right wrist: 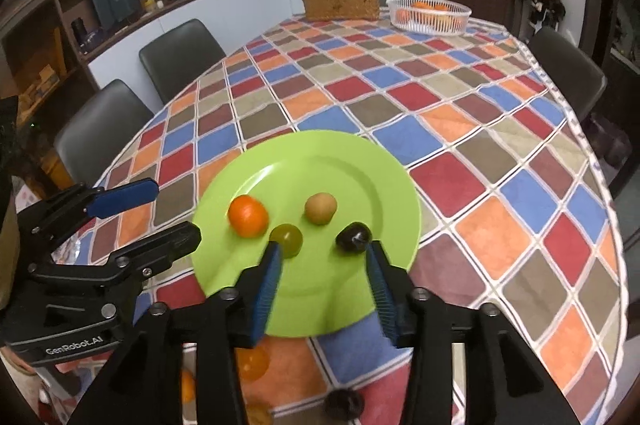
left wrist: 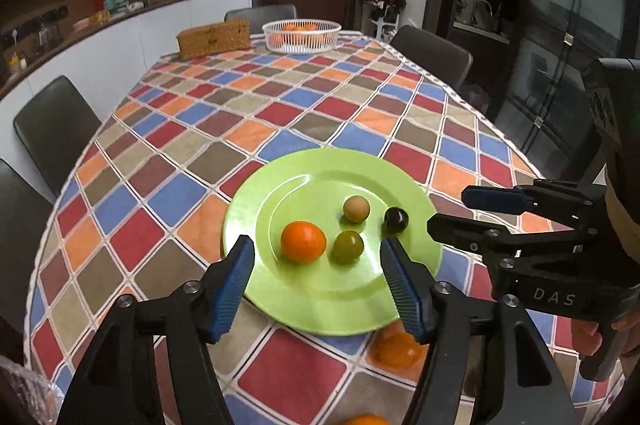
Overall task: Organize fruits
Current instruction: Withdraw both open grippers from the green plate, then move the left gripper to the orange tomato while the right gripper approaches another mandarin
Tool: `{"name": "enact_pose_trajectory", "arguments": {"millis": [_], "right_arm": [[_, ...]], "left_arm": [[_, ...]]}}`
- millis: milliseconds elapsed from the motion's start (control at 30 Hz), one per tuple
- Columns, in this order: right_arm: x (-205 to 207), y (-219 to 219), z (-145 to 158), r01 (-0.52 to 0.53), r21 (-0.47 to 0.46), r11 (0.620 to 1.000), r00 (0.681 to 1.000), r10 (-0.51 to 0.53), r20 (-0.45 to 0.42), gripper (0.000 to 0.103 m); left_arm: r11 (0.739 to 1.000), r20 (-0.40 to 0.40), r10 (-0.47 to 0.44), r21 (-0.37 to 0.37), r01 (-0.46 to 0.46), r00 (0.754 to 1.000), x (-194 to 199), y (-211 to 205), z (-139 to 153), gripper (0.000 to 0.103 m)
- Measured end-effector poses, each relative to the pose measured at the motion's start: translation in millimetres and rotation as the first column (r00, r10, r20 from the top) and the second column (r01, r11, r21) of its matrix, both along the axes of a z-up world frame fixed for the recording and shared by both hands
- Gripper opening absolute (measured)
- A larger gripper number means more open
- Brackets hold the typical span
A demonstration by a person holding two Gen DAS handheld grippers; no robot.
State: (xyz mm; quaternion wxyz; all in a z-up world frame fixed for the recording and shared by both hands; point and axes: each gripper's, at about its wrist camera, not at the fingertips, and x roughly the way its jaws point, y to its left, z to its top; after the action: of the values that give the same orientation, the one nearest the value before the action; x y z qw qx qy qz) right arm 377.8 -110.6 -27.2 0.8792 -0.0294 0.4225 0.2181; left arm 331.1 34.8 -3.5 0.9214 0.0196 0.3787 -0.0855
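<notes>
A green plate (left wrist: 352,301) (right wrist: 320,305) lies on the checked tablecloth. On it sit an orange (left wrist: 303,241) (right wrist: 247,215), a green round fruit (left wrist: 347,247) (right wrist: 286,239), a tan round fruit (left wrist: 356,209) (right wrist: 320,208) and a dark round fruit (left wrist: 395,220) (right wrist: 353,237). My left gripper (left wrist: 316,257) is open and empty above the plate's near side, with the orange and green fruit just ahead. My right gripper (right wrist: 324,257) is open and empty above the plate, between the green and dark fruits. Each gripper also shows in the other's view, the right (left wrist: 452,213) and the left (right wrist: 160,213).
More fruit lies on the cloth near the plate's front edge: an orange one (left wrist: 400,349) (right wrist: 252,363), another orange (left wrist: 366,419) and a dark one (right wrist: 344,403). A white basket (left wrist: 302,35) (right wrist: 429,15) with oranges and a woven box (left wrist: 214,39) (right wrist: 340,5) stand at the far end. Chairs surround the table.
</notes>
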Motion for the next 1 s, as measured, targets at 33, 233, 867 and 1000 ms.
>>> {"name": "enact_pose_trajectory", "arguments": {"millis": [33, 233, 867, 1000], "right_arm": [[-3, -1, 3, 0.002, 0.0, 1.0, 1.0, -0.002, 0.009, 0.049], [-34, -11, 24, 0.021, -0.003, 1.0, 0.998, -0.021, 0.06, 0.058], [-124, -45, 28, 0.111, 0.01, 0.994, 0.99, -0.111, 0.087, 0.066], [-135, -48, 18, 0.115, -0.027, 0.993, 0.991, -0.113, 0.071, 0.066]], "left_arm": [[1.0, 0.013, 0.003, 0.004, -0.003, 1.0, -6, -1, 4, 0.065], [1.0, 0.052, 0.02, -0.002, -0.02, 0.998, -34, -3, 22, 0.072], [0.998, 0.115, 0.038, 0.053, -0.045, 0.993, -123, -20, 28, 0.087], [0.996, 0.098, 0.038, 0.075, -0.045, 0.994, -131, -23, 18, 0.088]]}}
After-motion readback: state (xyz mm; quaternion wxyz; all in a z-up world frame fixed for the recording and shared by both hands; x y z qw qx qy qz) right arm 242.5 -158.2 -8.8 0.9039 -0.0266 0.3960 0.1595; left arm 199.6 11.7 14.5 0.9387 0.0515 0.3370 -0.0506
